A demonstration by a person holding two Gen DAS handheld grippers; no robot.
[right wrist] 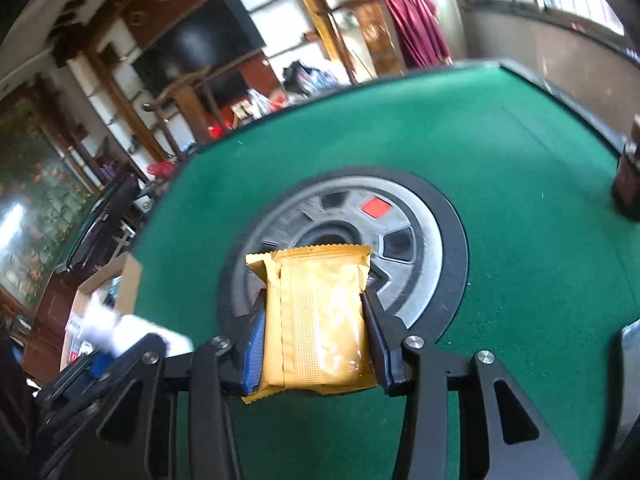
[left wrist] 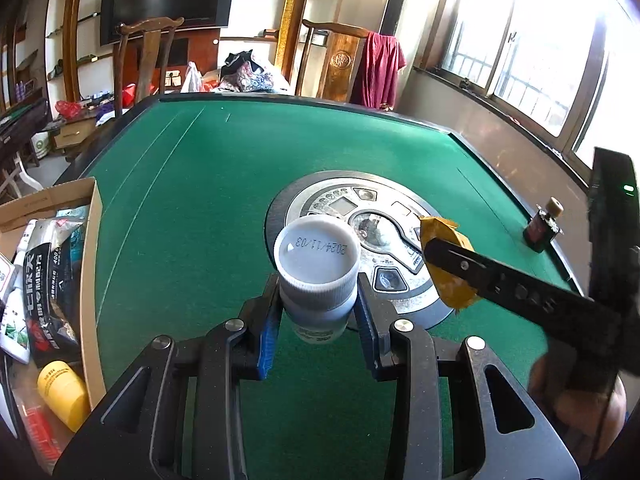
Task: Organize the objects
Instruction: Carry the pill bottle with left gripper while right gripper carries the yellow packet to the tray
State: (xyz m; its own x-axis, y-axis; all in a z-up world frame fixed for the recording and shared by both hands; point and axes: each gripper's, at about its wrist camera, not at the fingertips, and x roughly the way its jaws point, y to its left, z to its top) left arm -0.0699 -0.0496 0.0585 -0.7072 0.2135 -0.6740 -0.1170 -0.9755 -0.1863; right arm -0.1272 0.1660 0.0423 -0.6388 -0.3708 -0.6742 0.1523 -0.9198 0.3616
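My left gripper (left wrist: 318,312) is shut on a white bottle (left wrist: 316,260) with a ribbed white cap stamped with a date, held above the green table (left wrist: 192,184). My right gripper (right wrist: 316,316) is shut on a gold snack packet (right wrist: 316,316), held above the table's round centre panel (right wrist: 424,216). In the left wrist view the right gripper (left wrist: 448,264) reaches in from the right with the gold packet (left wrist: 444,232). The white bottle also shows blurred in the right wrist view (right wrist: 120,328). A cardboard box (left wrist: 94,240) with packets and a yellow bottle (left wrist: 62,394) sits at the table's left edge.
A small dark bottle (left wrist: 542,226) with a tan cap stands near the table's right edge, also at the right of the right wrist view (right wrist: 630,176). The round silver centre panel (left wrist: 400,216) sits mid-table. Wooden chairs (left wrist: 148,52) and a window stand beyond the far edge.
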